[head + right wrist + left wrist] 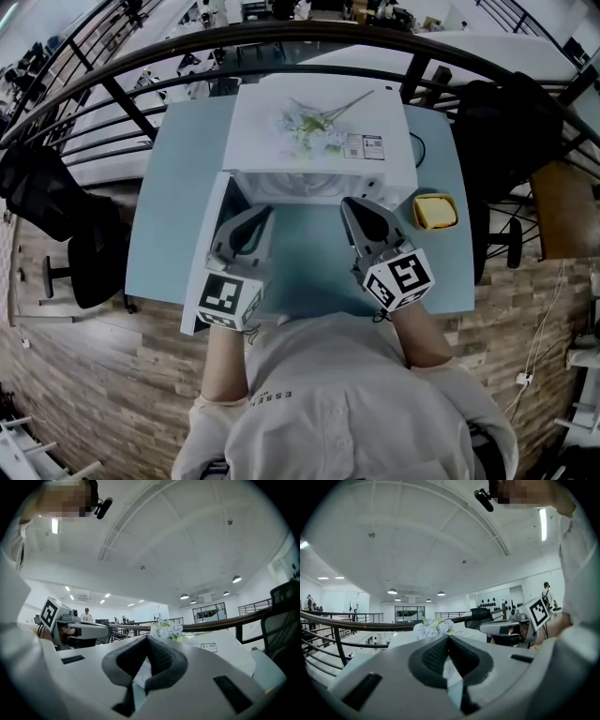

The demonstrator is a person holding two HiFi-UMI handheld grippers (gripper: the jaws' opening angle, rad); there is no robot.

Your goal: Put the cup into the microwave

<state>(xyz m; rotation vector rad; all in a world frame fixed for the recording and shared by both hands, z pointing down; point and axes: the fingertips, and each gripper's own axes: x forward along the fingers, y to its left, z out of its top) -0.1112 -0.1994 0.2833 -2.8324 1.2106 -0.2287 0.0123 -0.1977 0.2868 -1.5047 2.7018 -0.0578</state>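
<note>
The left gripper and the right gripper have their jaws closed on nothing, before the open microwave. The yellow cup stands beside it, to the right. If the right gripper reaches it without opening, it may knock the cup over.

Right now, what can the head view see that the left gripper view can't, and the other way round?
Only the head view shows the blue table, the yellow thing lying on it and the open door of the microwave. Only the left gripper view shows the ceiling lamps and a person standing far off. Both show the flowers on top of the microwave, the dark railing and the right gripper.
</note>
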